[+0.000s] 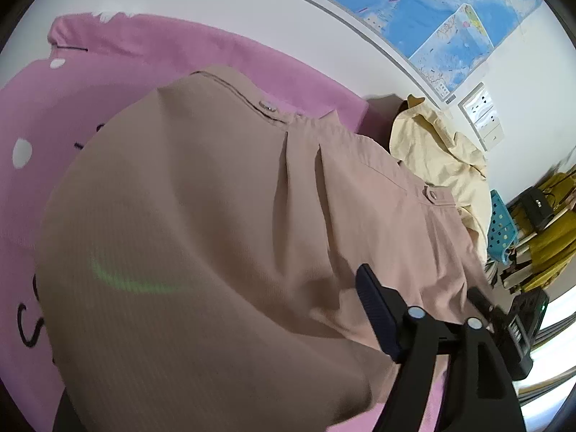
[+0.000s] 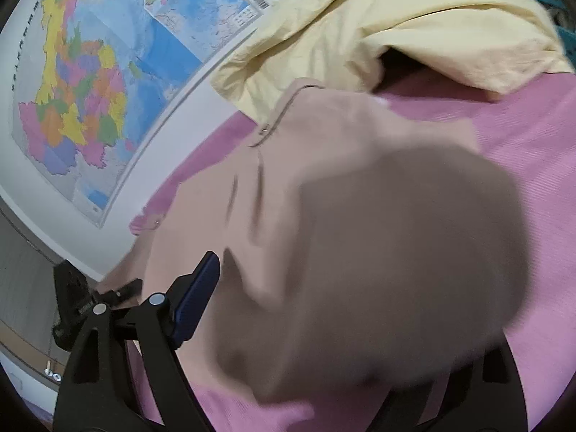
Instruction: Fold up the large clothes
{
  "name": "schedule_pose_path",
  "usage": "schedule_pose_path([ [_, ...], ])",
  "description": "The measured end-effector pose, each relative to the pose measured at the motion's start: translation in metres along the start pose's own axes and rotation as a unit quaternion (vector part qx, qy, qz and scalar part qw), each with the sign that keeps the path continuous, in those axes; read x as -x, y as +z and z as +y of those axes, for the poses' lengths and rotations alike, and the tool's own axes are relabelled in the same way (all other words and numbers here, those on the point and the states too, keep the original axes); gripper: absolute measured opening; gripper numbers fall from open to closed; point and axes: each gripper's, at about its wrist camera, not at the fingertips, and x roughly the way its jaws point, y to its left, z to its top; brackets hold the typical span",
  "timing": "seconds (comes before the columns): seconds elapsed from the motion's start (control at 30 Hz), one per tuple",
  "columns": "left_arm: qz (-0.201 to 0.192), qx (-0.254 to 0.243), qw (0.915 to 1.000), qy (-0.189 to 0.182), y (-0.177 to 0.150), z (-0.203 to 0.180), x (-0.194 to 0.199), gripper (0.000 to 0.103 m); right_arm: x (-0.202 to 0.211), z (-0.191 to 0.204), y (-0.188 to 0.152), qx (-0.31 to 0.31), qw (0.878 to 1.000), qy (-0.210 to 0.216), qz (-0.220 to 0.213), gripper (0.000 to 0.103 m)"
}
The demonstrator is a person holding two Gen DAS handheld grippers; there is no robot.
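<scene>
A large tan garment (image 1: 223, 216) with a buttoned waistband lies on a pink sheet (image 1: 46, 115). It fills the left wrist view and drapes over the lens area; the same tan cloth (image 2: 360, 237) is blurred in the right wrist view. In the left wrist view one blue-padded finger (image 1: 376, 318) shows at the lower right; the other finger is hidden under the cloth. In the right wrist view one blue-padded finger (image 2: 196, 297) shows at the lower left, its partner hidden by the cloth. Both grippers appear closed on the garment's fabric.
A pale yellow garment (image 1: 435, 154) is heaped at the far side of the pink sheet; it also shows in the right wrist view (image 2: 378, 32). A wall map (image 2: 82, 82) hangs behind. A blue perforated basket (image 1: 502, 226) and yellow clutter (image 1: 550, 237) stand at the right.
</scene>
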Motion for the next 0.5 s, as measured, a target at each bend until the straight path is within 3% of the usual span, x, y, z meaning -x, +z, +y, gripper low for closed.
schedule_pose_path([
  [0.1, -0.015, -0.01, 0.9996, -0.021, 0.003, -0.001, -0.006, 0.094, -0.014, 0.006, 0.008, 0.009, 1.0, 0.017, 0.014, 0.079],
  [0.17, -0.017, -0.033, 0.9993, -0.011, 0.006, -0.008, -0.012, 0.096, -0.02, 0.009, 0.011, 0.017, 1.0, 0.014, 0.015, 0.075],
  [0.23, -0.018, -0.04, 0.999, 0.005, 0.006, -0.013, -0.015, 0.094, -0.024, 0.009, 0.014, 0.022, 1.0, 0.01, 0.02, 0.064],
  [0.27, -0.018, -0.044, 0.9987, 0.016, 0.007, -0.015, -0.017, 0.093, -0.026, 0.006, 0.015, 0.017, 1.0, 0.011, 0.023, 0.053],
  [0.3, -0.017, -0.049, 0.9982, 0.03, 0.008, -0.017, -0.018, 0.084, -0.028, 0.005, 0.016, 0.015, 0.999, 0.012, 0.027, 0.038],
  [0.33, -0.017, -0.055, 0.9969, 0.054, 0.009, -0.018, -0.019, 0.067, -0.028, 0.001, 0.017, 0.009, 0.999, 0.015, 0.031, 0.03],
  [0.37, -0.015, -0.056, 0.9962, 0.065, 0.01, -0.018, -0.018, 0.06, -0.028, -0.002, 0.016, 0.001, 0.999, 0.025, 0.034, 0.02],
  [0.43, -0.013, -0.046, 0.9972, 0.058, 0.012, -0.015, -0.017, 0.037, -0.025, -0.004, 0.016, -0.008, 0.998, 0.051, 0.036, 0.018],
  [0.47, -0.013, -0.044, 0.9974, 0.055, 0.012, -0.015, -0.016, 0.035, -0.024, -0.003, 0.016, -0.005, 0.998, 0.054, 0.035, 0.019],
  [0.5, -0.014, -0.048, 0.9973, 0.054, 0.012, -0.015, -0.015, 0.033, -0.025, -0.003, 0.016, -0.005, 0.998, 0.058, 0.04, 0.031],
])
